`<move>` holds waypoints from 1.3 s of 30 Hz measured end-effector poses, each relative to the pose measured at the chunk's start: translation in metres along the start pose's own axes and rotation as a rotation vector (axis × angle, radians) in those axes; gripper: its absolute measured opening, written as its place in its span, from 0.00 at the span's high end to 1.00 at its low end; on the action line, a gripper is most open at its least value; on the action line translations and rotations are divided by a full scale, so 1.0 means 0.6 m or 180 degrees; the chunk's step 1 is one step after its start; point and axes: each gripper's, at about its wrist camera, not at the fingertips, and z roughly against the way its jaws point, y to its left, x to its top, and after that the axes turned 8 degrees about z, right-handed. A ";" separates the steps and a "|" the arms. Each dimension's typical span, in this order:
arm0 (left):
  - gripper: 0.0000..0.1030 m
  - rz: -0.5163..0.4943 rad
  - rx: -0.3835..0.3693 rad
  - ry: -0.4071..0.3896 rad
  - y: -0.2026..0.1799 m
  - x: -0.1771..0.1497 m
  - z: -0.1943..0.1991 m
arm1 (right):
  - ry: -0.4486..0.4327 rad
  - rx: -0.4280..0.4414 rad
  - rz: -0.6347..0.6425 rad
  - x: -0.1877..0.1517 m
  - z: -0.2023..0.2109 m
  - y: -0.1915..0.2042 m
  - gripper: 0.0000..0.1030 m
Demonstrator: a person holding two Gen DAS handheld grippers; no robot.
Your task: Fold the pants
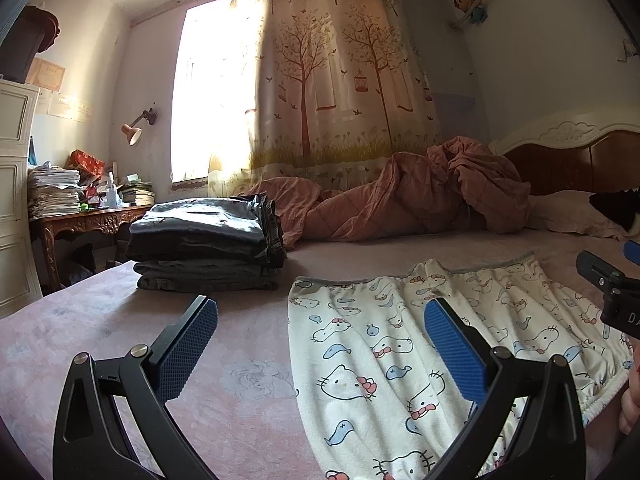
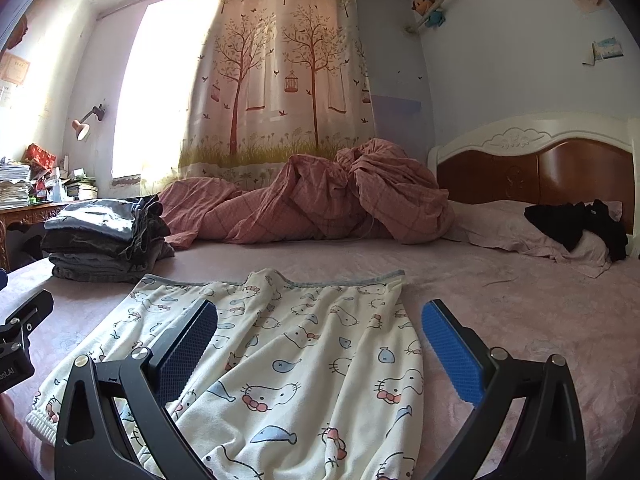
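1. Right, you've got the pants spread flat on the bed, waistband at the far edge toward 12 o'clock, legs running back toward you. Laid out like that, both long edges are easy to reach for a fold.

2. Your left gripper is released, jaws wide apart, holding nothing. It hovers over the garment's left edge: one pad above bare sheet, the other above the printed fabric. That straddle looks like a set-up for pinching the edge.

3. Your right gripper is released too, and empty. Its left pad sits over the middle of the cloth, its right pad just past the right edge, over pink sheet.

4. The cuffed hem of one leg shows at 8 o'clock in the right wrist view, bunched slightly. I'd judge the fold hasn't begun; the fabric lies in a single spread layer with soft ridges.

5. The stack of folded dark clothes waits at 10 o'clock, well apart from the pants, probably the finished pile.

6. The rumpled pink quilt is pushed back at 12 o'clock, leaving working room.
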 end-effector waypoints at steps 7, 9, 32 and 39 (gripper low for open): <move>0.00 -0.0025 0.0006 0.0011 -0.003 0.000 -0.002 | 0.0037 0.0055 -0.0064 0.000 -0.004 -0.009 0.00; 0.00 -0.0026 0.0007 0.0009 -0.003 0.001 -0.002 | 0.0055 0.0070 -0.0121 -0.001 -0.007 -0.015 0.00; 0.10 -0.0121 -0.0070 -0.0097 -0.014 0.014 0.036 | 0.0146 0.0256 -0.0476 -0.001 -0.002 -0.055 0.01; 0.25 -0.0410 -0.0338 -0.0074 -0.087 0.031 0.077 | -0.0193 0.0557 -0.0667 0.060 0.056 -0.137 0.01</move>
